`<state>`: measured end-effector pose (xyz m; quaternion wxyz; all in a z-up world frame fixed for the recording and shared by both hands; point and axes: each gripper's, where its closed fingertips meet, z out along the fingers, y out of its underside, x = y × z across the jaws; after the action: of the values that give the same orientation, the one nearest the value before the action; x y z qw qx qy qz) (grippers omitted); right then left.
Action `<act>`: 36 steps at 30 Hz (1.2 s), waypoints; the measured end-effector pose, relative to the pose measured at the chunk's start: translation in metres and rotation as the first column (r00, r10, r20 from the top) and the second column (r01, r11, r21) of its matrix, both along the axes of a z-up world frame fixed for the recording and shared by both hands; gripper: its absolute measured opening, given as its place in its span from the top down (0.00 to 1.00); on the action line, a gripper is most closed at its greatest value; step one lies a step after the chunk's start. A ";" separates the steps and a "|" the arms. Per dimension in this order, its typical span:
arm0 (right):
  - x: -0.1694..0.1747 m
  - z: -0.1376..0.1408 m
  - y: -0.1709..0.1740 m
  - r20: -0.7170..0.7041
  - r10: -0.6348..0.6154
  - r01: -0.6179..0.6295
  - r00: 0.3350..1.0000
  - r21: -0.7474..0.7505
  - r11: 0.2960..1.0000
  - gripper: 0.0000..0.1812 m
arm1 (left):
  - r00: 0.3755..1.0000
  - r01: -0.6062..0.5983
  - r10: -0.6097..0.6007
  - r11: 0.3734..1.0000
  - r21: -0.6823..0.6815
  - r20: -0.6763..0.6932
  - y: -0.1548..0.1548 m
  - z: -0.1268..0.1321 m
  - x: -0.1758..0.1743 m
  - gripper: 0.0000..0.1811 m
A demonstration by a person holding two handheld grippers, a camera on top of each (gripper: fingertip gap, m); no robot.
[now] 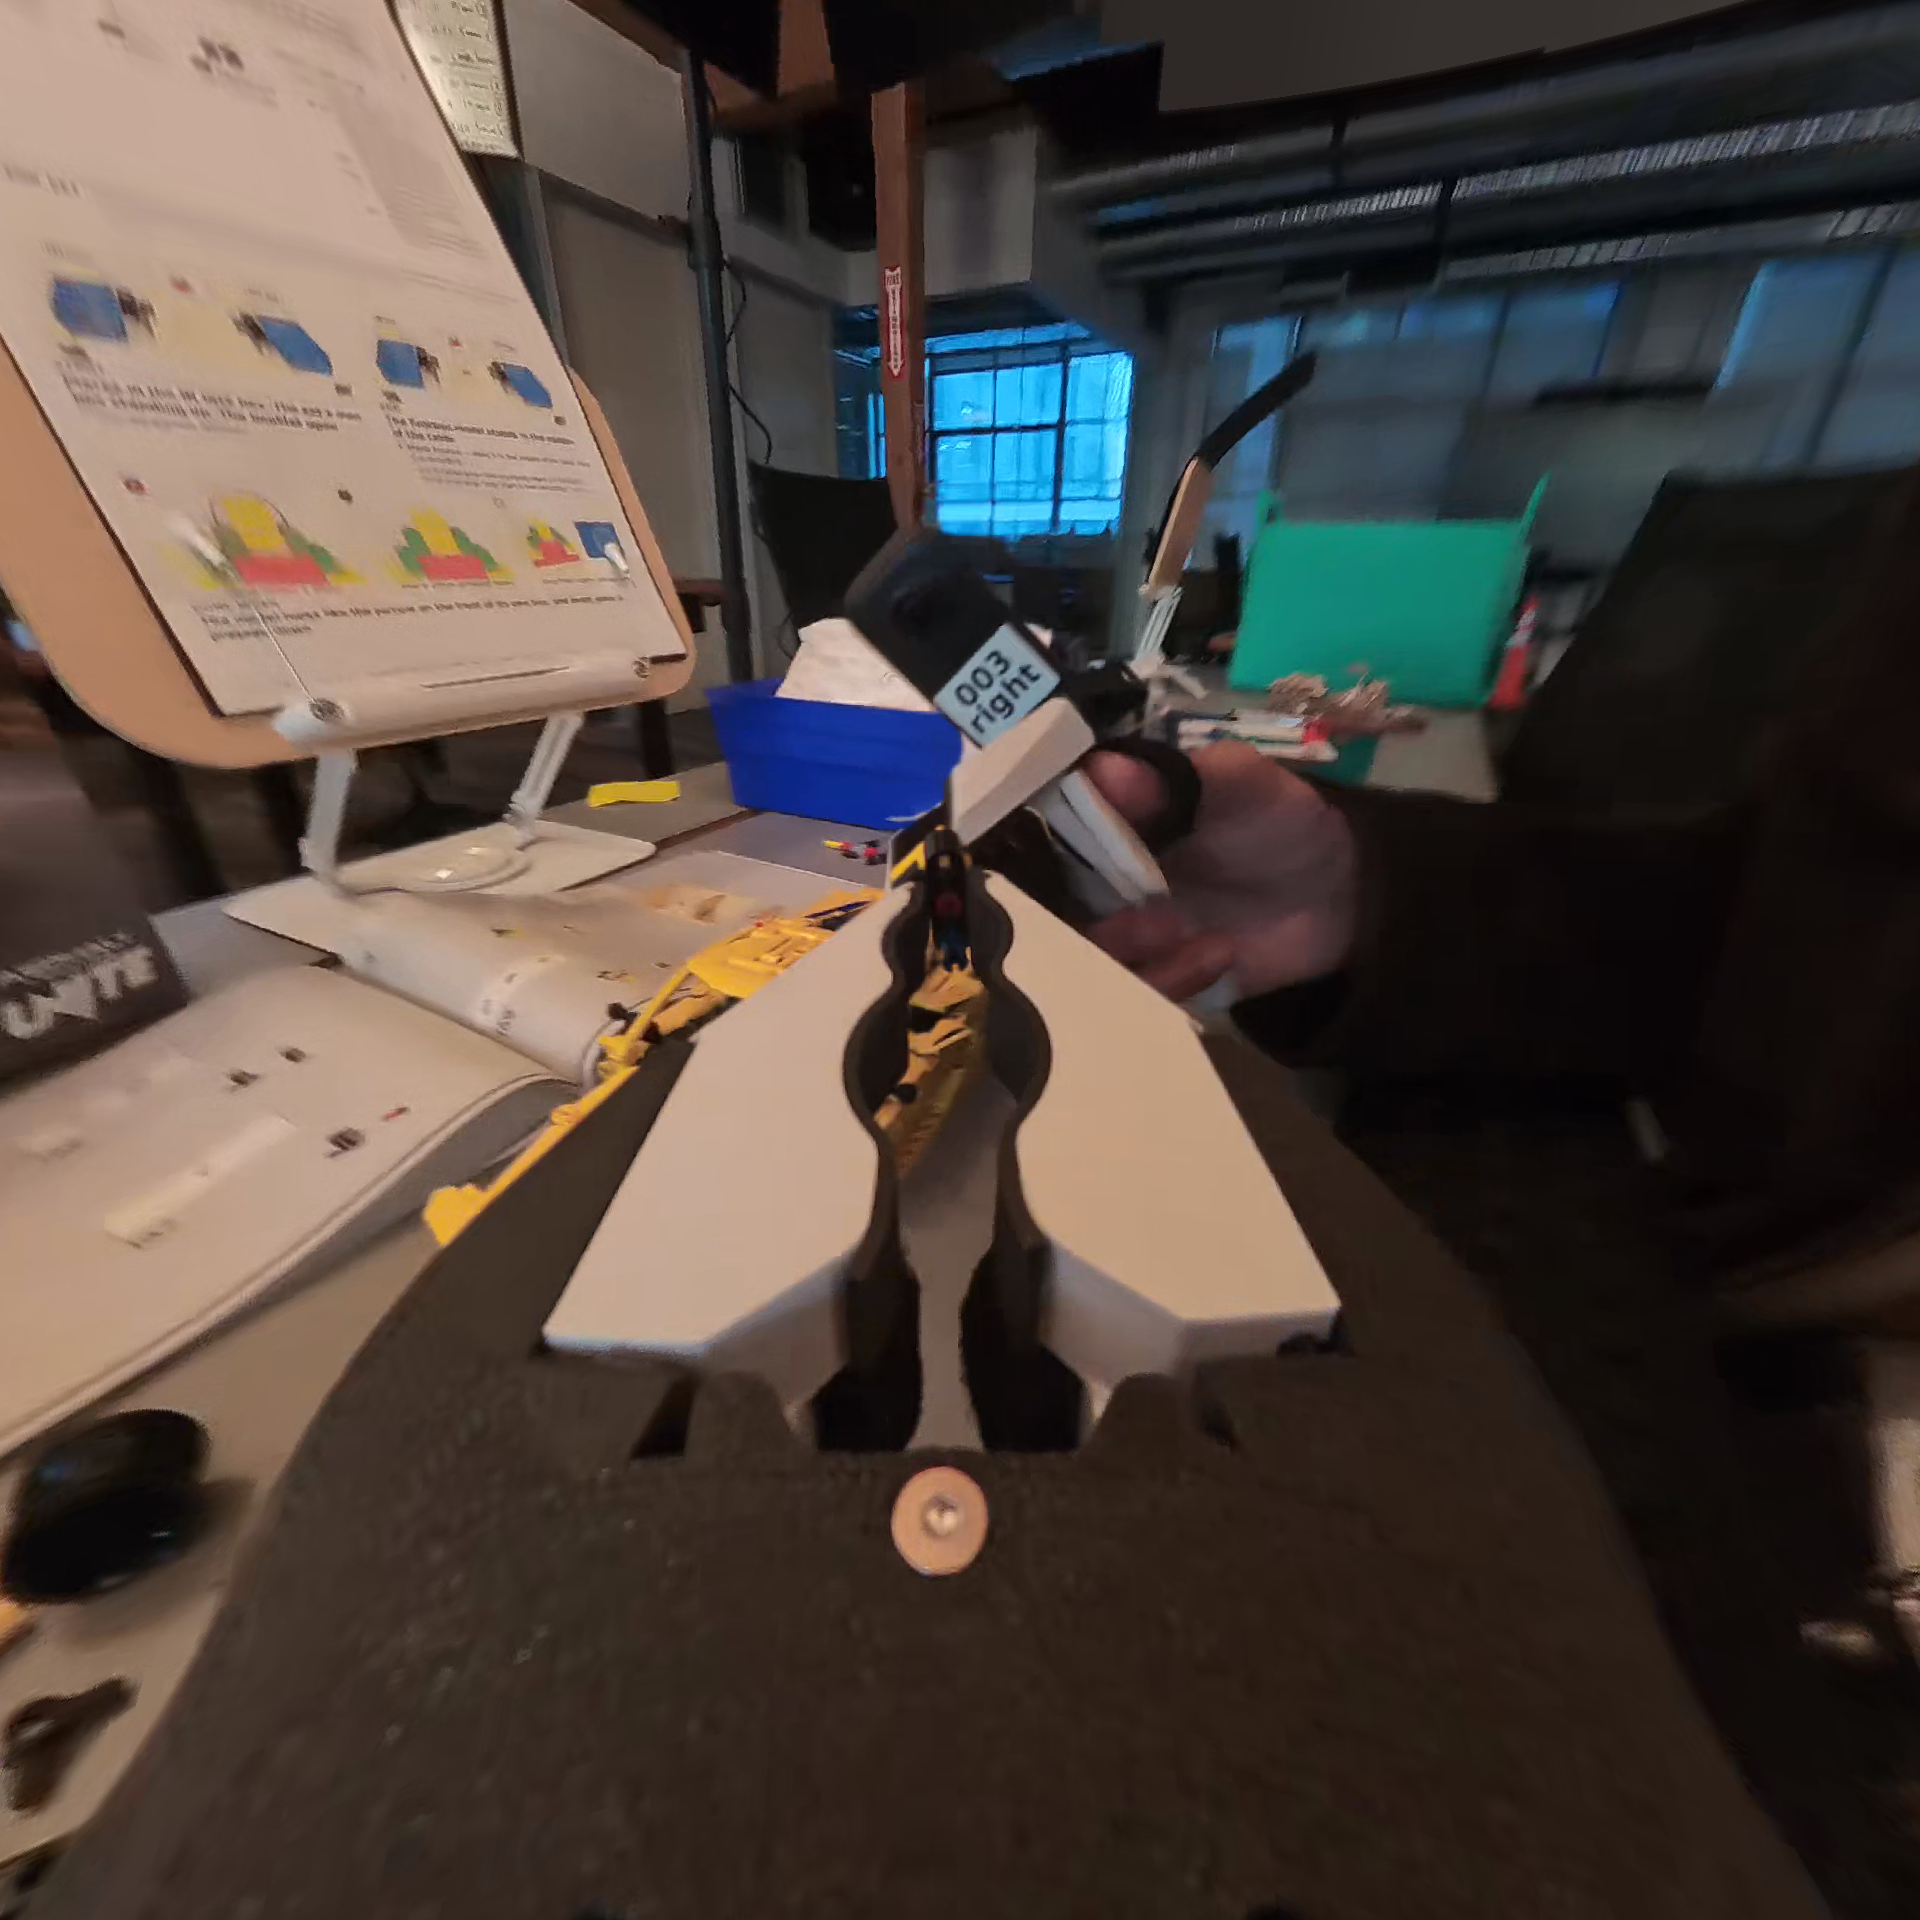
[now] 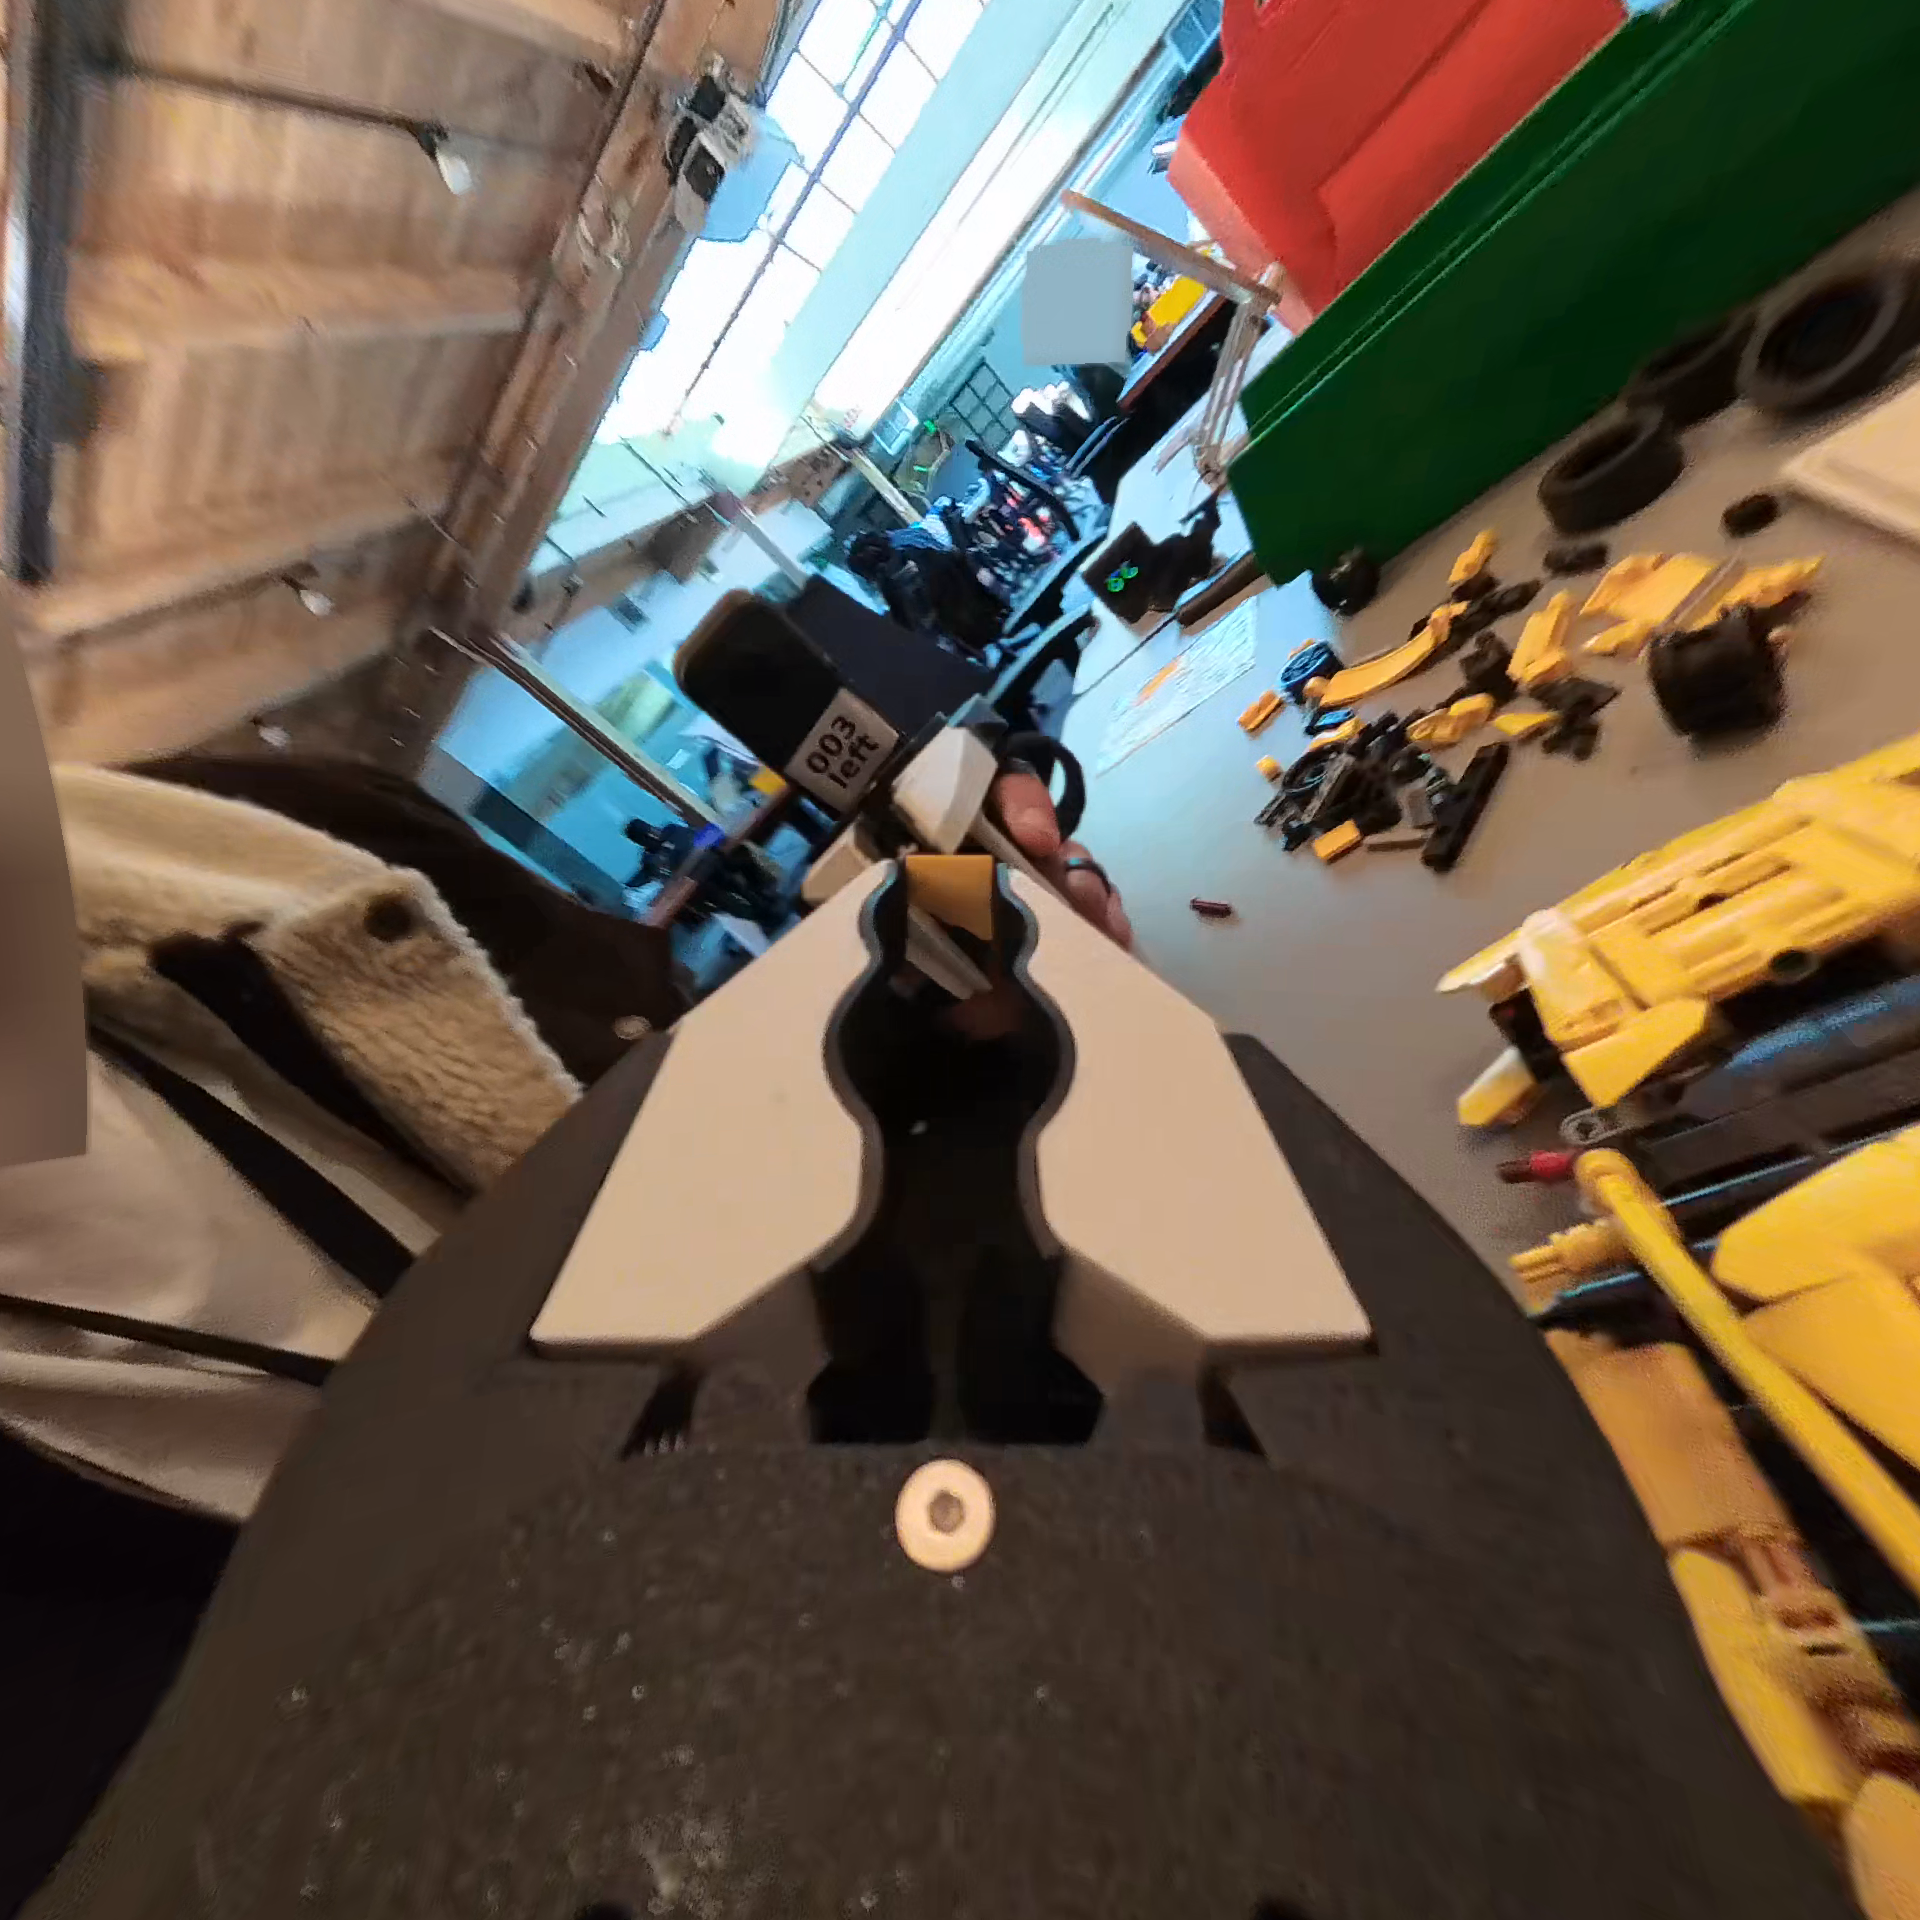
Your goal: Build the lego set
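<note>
The left gripper (image 1: 943,914) has its jaws closed on a small dark pin above the yellow model (image 2: 1683,977); the right gripper (image 2: 948,883) pinches a light, stiff yellow piece (image 2: 951,883), best held by its flat sides.

Left gripper (image 1: 940,883): pale grey fingers edged in black, on a speckled black body with a silver washer (image 1: 938,1522). Right gripper (image 2: 948,883): the same grey, black and silver scheme; a small yellow piece (image 2: 948,883) shows at its tips. Lego model (image 2: 1683,956): bright yellow with black and dark blue parts and a small red pin. Loose pieces (image 2: 1455,686) toward the desk's (image 2: 1299,935) far edge: yellow and black on a light grey top, with black tyres (image 2: 1610,468). Bin (image 1: 831,748): saturated blue. Instruction sheet (image 1: 312,364): white, with blue, yellow, green and red pictures, on a tan board (image 1: 62,582) with a white stand. Partitions: green (image 2: 1507,343) and orange-red (image 2: 1371,114).
</note>
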<state>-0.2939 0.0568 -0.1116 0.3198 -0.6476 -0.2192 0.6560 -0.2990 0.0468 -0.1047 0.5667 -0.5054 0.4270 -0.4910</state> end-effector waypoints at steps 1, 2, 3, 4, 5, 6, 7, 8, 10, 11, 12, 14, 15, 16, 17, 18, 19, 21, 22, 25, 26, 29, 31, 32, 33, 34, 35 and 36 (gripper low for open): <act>0.000 0.001 -0.001 -0.029 0.014 -0.016 0.999 -0.041 0.999 0.92 | 1.000 -0.012 0.012 1.000 0.019 -0.011 0.000 -0.001 0.001 0.96; -0.001 0.002 -0.002 -0.054 0.032 -0.036 0.998 -0.077 0.996 0.92 | 1.000 -0.023 0.024 0.999 0.030 -0.017 0.001 -0.001 0.001 0.96; -0.001 0.003 -0.004 -0.074 0.052 -0.060 0.996 -0.108 0.992 0.92 | 0.999 -0.031 0.031 0.999 0.036 -0.018 0.002 -0.001 0.000 0.96; -0.002 0.002 -0.005 -0.085 0.065 -0.076 0.994 -0.134 0.988 0.92 | 0.999 -0.037 0.037 0.999 0.039 -0.019 0.003 -0.002 0.000 0.96; -0.003 0.001 -0.005 -0.085 0.070 -0.083 0.994 -0.154 0.985 0.92 | 0.999 -0.042 0.044 0.998 0.041 -0.025 0.004 -0.003 0.000 0.96; -0.003 -0.001 -0.005 -0.084 0.072 -0.086 0.994 -0.168 0.982 0.92 | 0.998 -0.046 0.047 0.998 0.045 -0.035 0.004 -0.004 0.001 0.96; -0.004 -0.001 -0.006 -0.094 0.077 -0.093 0.993 -0.182 0.979 0.92 | 0.998 -0.048 0.050 0.998 0.052 -0.042 0.004 -0.005 0.002 0.96; -0.004 -0.002 -0.006 -0.105 0.080 -0.100 0.991 -0.203 0.974 0.92 | 0.997 -0.052 0.055 0.997 0.063 -0.048 0.004 -0.006 0.002 0.96; -0.005 -0.005 -0.004 -0.109 0.077 -0.101 0.991 -0.231 0.968 0.92 | 0.996 -0.061 0.066 0.995 0.074 -0.058 0.004 -0.006 0.003 0.96; -0.005 -0.005 -0.004 -0.115 0.078 -0.104 0.990 -0.244 0.964 0.92 | 0.996 -0.065 0.069 0.995 0.077 -0.058 0.004 -0.006 0.003 0.96; -0.005 -0.004 -0.004 -0.123 0.079 -0.108 0.989 -0.249 0.962 0.92 | 0.996 -0.064 0.068 0.995 0.076 -0.058 0.004 -0.006 0.003 0.96; -0.005 -0.003 -0.004 -0.135 0.080 -0.113 0.988 -0.254 0.961 0.92 | 0.995 -0.070 0.076 0.994 0.079 -0.064 0.005 -0.007 0.003 0.96; -0.005 -0.003 -0.004 -0.138 0.080 -0.113 0.987 -0.257 0.960 0.92 | 0.995 -0.071 0.076 0.994 0.079 -0.066 0.005 -0.008 0.003 0.96; -0.004 -0.003 -0.003 -0.141 0.078 -0.113 0.987 -0.259 0.959 0.92 | 0.995 -0.070 0.075 0.995 0.076 -0.069 0.005 -0.008 0.003 0.96; -0.004 -0.003 -0.003 -0.146 0.078 -0.114 0.986 -0.259 0.959 0.92 | 0.995 -0.071 0.076 0.995 0.071 -0.072 0.006 -0.009 0.003 0.96; -0.004 -0.002 -0.003 -0.148 0.080 -0.116 0.986 -0.258 0.959 0.92 | 0.995 -0.069 0.074 0.995 0.065 -0.071 0.006 -0.009 0.003 0.96; -0.004 -0.001 -0.004 -0.151 0.081 -0.118 0.985 -0.252 0.961 0.92 | 0.995 -0.068 0.072 0.996 0.056 -0.070 0.006 -0.009 0.003 0.96; -0.005 0.001 -0.004 -0.148 0.084 -0.117 0.985 -0.231 0.966 0.92 | 0.995 -0.070 0.073 0.996 0.046 -0.067 0.007 -0.009 0.002 0.96; -0.005 0.000 -0.004 -0.141 0.079 -0.110 0.987 -0.225 0.968 0.92 | 0.995 -0.068 0.070 0.997 0.041 -0.064 0.007 -0.008 0.002 0.96; -0.006 0.000 -0.003 -0.127 0.065 -0.090 0.990 -0.203 0.975 0.92 | 0.996 -0.067 0.068 0.997 0.030 -0.060 0.008 -0.008 0.002 0.96; -0.006 0.000 -0.002 -0.127 0.061 -0.085 0.990 -0.194 0.977 0.92 | 0.996 -0.063 0.064 0.998 0.019 -0.056 0.008 -0.008 0.002 0.96; -0.008 0.004 -0.004 -0.116 0.054 -0.067 0.992 -0.112 0.991 0.92 | 1.000 -0.028 0.027 0.998 -0.049 -0.008 0.007 -0.003 0.000 0.96; -0.010 0.009 -0.006 -0.094 0.029 -0.028 0.995 0.013 1.000 0.92 | 0.999 0.010 -0.005 0.994 -0.112 0.044 0.007 0.002 -0.002 0.96; -0.012 0.011 -0.007 -0.085 0.014 -0.007 0.996 0.074 0.997 0.92 | 0.997 0.035 -0.024 0.989 -0.144 0.074 0.006 0.005 -0.004 0.96; -0.013 0.014 -0.008 -0.079 0.000 0.010 0.997 0.127 0.992 0.92 | 0.994 0.058 -0.041 0.984 -0.171 0.103 0.005 0.008 -0.005 0.96; -0.014 0.015 -0.009 -0.076 -0.012 0.024 0.997 0.162 0.987 0.92 | 0.991 0.077 -0.054 0.978 -0.193 0.125 0.005 0.010 -0.006 0.96; -0.015 0.016 -0.010 -0.081 -0.013 0.027 0.997 0.179 0.983 0.92 | 0.988 0.095 -0.066 0.974 -0.205 0.142 0.004 0.011 -0.007 0.97; -0.015 0.017 -0.011 -0.085 -0.008 0.023 0.996 0.182 0.983 0.92 | 0.985 0.109 -0.077 0.971 -0.215 0.154 0.004 0.012 -0.007 0.96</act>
<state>-0.3090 0.0459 -0.0945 0.3920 -0.5889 -0.2599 0.6573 -0.3061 0.0505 -0.0926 0.5123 -0.5081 0.3505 -0.5972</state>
